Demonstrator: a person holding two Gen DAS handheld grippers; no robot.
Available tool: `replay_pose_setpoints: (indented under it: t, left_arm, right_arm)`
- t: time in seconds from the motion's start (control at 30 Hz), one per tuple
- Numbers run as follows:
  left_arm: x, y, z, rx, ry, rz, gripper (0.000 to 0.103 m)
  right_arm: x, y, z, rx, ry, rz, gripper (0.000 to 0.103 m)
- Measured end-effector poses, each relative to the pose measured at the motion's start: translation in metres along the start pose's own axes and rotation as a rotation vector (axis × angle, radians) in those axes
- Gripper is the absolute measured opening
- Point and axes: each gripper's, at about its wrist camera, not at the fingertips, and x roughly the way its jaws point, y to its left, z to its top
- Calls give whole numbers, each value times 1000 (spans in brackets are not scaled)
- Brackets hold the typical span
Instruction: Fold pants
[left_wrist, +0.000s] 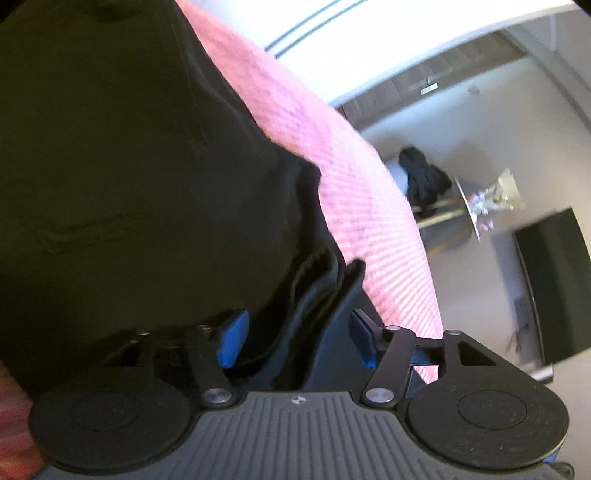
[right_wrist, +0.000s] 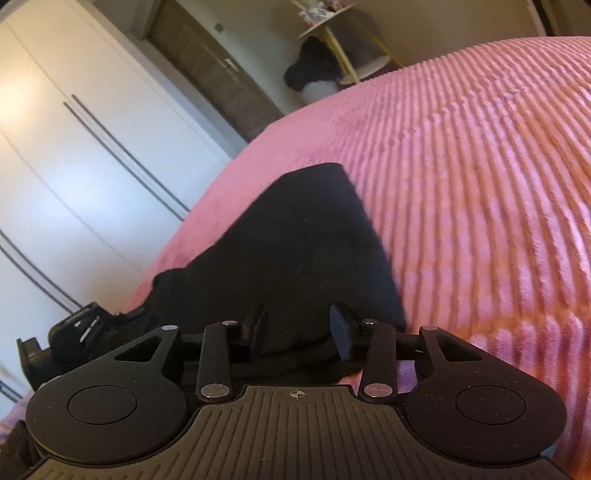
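Black pants (left_wrist: 122, 173) lie on a pink ribbed bedspread (left_wrist: 369, 206). In the left wrist view my left gripper (left_wrist: 297, 338) has its blue-padded fingers apart, with a bunched fold of the pants' edge (left_wrist: 317, 284) lying between them; the pads do not press on it. In the right wrist view the pants (right_wrist: 295, 251) narrow to a far end on the bedspread (right_wrist: 480, 184). My right gripper (right_wrist: 299, 330) is open with the near edge of the pants between its fingers, unpinched.
White wardrobe doors (right_wrist: 74, 147) stand to the left of the bed. A small round side table (right_wrist: 332, 22) and a dark garment on a white object (right_wrist: 314, 70) stand beyond the bed. A black screen (left_wrist: 550, 284) stands at the right.
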Motion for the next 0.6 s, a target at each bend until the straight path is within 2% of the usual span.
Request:
replay_pose_setpoints:
  t: [0.03, 0.1, 0.13, 0.23, 0.33, 0.43, 0.6]
  left_arm:
    - [-4, -1, 0, -2, -20, -9, 61]
    - [-10, -1, 3, 1, -53, -31, 75]
    - [-9, -2, 3, 8, -54, -41, 77]
    - [-4, -6, 0, 23, -6, -51, 78]
    - [11, -2, 0, -8, 68, 15, 78]
    - [9, 6, 2, -47, 65, -2, 77]
    - [-22, 15, 7, -90, -49, -72, 82]
  right_arm:
    - [2, -3, 1, 22, 4, 15, 39]
    - [4, -7, 3, 48, 1, 6, 39]
    - [0, -11, 3, 56, 1, 2, 39]
    - [-8, -15, -2, 88, 6, 4, 37]
    - [-8, -16, -2, 99, 14, 0, 36]
    - [-3, -19, 0, 114, 25, 0, 37]
    - [-1, -21, 0, 117, 28, 5, 38]
